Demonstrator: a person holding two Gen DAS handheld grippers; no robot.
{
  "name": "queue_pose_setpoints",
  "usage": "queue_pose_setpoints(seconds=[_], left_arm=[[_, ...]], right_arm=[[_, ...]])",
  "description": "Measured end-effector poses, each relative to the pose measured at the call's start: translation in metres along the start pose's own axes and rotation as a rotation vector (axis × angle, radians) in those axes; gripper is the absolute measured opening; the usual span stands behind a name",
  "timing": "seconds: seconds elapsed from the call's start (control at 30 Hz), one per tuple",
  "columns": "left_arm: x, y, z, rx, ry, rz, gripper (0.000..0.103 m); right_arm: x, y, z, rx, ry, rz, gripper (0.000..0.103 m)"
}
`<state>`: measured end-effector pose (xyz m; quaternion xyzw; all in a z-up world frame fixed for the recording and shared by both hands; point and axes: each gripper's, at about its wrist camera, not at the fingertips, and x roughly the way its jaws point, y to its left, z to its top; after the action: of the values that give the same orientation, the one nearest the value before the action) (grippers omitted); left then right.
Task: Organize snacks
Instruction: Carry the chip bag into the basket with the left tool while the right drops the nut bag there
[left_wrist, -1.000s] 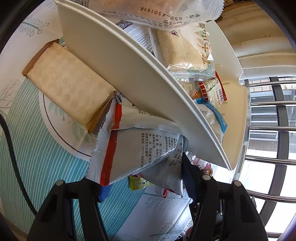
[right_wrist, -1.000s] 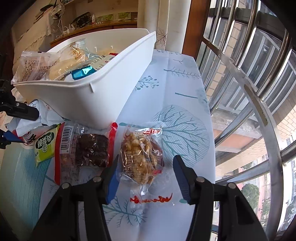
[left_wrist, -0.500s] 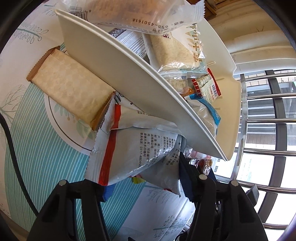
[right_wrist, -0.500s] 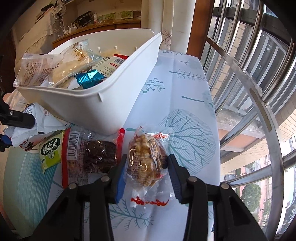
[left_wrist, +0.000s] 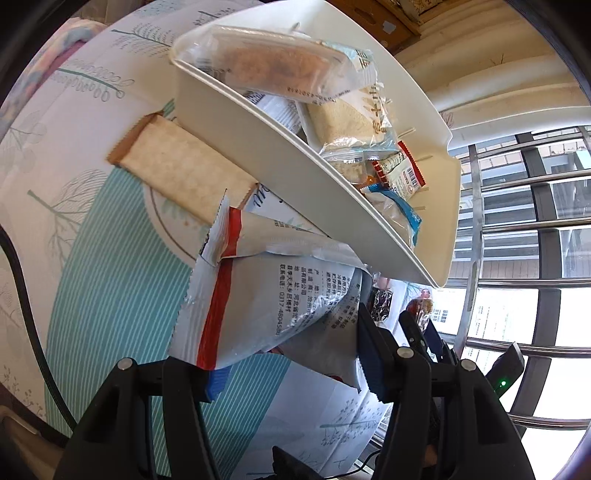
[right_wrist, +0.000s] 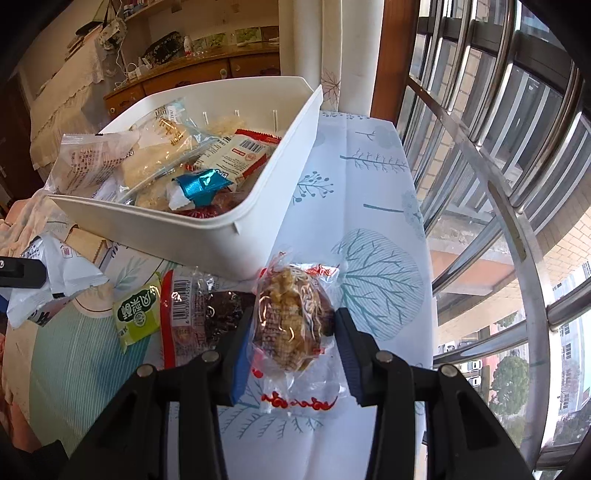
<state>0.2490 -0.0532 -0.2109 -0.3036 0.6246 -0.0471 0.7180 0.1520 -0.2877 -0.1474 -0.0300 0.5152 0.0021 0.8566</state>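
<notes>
A: Bin (right_wrist: 207, 236) as landmark. Left hand-held gripper (left_wrist: 284, 365) sits at its near-left corner, clamped on a silver red-striped packet (left_wrist: 258, 295), packet off the table (left_wrist: 92, 258).

B: Advice?

A: Lift it above the rim before going in, or that crinkly corner snags.

B: Right side?

A: Right hand-held gripper (right_wrist: 291, 350), just in front of the bin, pinches a clear-wrapped nut cake (right_wrist: 291, 317). Squeeze lightly, it looks crumbly; drop it in the bin's emptier near end.

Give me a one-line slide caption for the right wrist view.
Right gripper shut on a clear-wrapped walnut snack, lifted beside the white bin of packaged snacks.
</notes>
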Motion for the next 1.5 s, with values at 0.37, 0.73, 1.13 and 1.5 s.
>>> queue_pose_setpoints(seconds=[0.37, 0.73, 1.13, 1.5], left_arm=[[-0.054, 0.011, -0.009, 0.011, -0.07, 0.008, 0.057], [-0.104, -0.013, 0.009, 0.182, -0.169, 0.031, 0.057], [-0.133, -0.048, 0.051, 0.359, -0.237, 0.004, 0.057], [-0.127, -0.072, 0.081, 0.523, -0.287, -0.002, 0.058]], right_arm=[[-0.033, 0.005, 0.017, 0.011, -0.074, 0.007, 0.042], [-0.053, 0.025, 0.035, 0.0, -0.126, 0.02, 0.042], [-0.064, 0.052, 0.055, 0.023, -0.163, 0.005, 0.042], [-0.063, 0.076, 0.071, 0.063, -0.17, 0.004, 0.042]])
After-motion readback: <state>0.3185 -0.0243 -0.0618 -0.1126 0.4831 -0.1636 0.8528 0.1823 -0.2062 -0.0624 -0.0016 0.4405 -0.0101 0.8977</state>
